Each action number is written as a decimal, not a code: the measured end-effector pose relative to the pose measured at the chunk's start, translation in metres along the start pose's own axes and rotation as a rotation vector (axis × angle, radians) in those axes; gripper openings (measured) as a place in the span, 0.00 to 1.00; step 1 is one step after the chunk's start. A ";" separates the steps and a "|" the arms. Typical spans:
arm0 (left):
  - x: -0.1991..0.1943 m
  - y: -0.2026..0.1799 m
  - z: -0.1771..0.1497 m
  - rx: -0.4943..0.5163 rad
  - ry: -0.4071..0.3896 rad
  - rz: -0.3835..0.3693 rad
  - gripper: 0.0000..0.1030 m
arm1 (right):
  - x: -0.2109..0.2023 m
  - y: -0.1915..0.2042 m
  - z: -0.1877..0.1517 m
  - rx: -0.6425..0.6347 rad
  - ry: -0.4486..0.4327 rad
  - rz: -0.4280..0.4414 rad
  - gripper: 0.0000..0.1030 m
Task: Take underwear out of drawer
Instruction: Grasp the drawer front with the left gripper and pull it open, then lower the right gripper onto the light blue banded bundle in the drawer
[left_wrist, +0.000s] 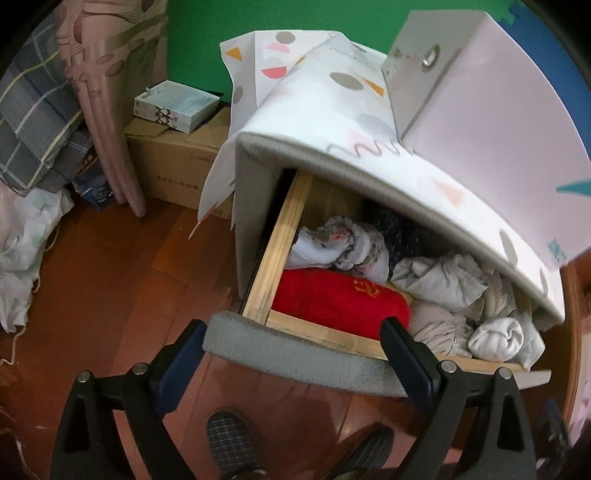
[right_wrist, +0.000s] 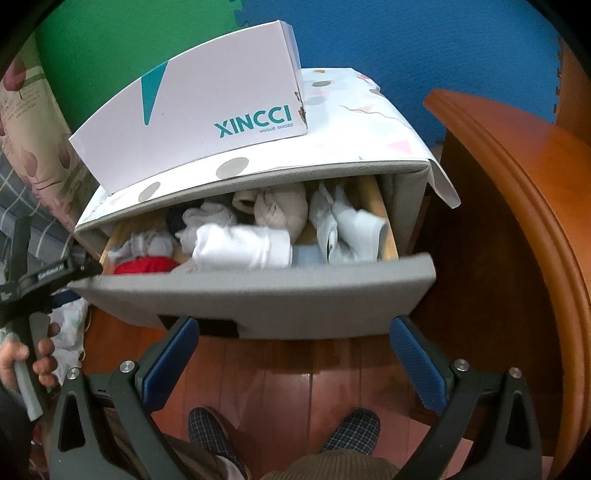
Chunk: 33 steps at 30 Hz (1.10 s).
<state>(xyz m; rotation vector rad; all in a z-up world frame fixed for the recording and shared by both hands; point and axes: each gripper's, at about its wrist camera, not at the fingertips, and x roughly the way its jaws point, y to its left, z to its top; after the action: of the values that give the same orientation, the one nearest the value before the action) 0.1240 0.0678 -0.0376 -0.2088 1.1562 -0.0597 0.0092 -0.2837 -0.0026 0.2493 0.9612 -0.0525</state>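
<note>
Left gripper (left_wrist: 293, 338) stands with its jaws spread wide and nothing clamped; its two dark fingers straddle the grey front panel of the pulled-out drawer (left_wrist: 291, 354), one finger hanging outside the drawer's corner over the floor, the other reaching past the panel over the wooden inner rail, and whether either touches the panel cannot be told. Right gripper (right_wrist: 293, 341) is likewise released, its blue pads wide apart and empty, hanging just in front of the drawer's grey face. Just beyond the left gripper's fingertips the underwear lies in the drawer as a jumble of rolled and crumpled pieces: a red bundle (left_wrist: 338, 304) nearest the fingers against the front rail, a pale printed piece (left_wrist: 338, 247) behind it, a dark speckled one (left_wrist: 397, 230) farther back under the cabinet top, and grey, beige and white rolls (left_wrist: 496, 338) off toward the inner finger's side. From the right wrist view a white folded roll (right_wrist: 242, 245) sits straight ahead of the pads, with beige and white pieces behind and beside it. Over the drawer is the cabinet top with a patterned paper cover (right_wrist: 354, 122), and on that a white shoe box (right_wrist: 192, 110) printed XINCCI. Below both grippers are plaid slippers (right_wrist: 356, 430) on a red-brown wooden floor (right_wrist: 295, 373). A hand (right_wrist: 27, 360) grips the left gripper's handle at the far side of the right wrist view. Cardboard boxes (left_wrist: 173, 162) stand well beyond the left gripper's outer finger
</note>
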 end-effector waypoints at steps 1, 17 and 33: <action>-0.002 -0.001 -0.002 0.014 0.004 0.012 0.94 | 0.000 0.000 0.000 -0.001 -0.002 -0.001 0.99; -0.023 -0.005 -0.043 0.170 0.066 0.128 0.94 | -0.004 0.000 0.001 -0.006 -0.017 -0.022 0.99; -0.033 -0.006 -0.066 0.253 0.104 0.181 0.94 | 0.001 0.003 0.001 -0.024 0.011 -0.022 0.99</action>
<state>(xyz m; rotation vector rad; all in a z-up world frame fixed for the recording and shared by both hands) 0.0511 0.0585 -0.0317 0.1244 1.2544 -0.0567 0.0108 -0.2811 -0.0024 0.2168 0.9754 -0.0600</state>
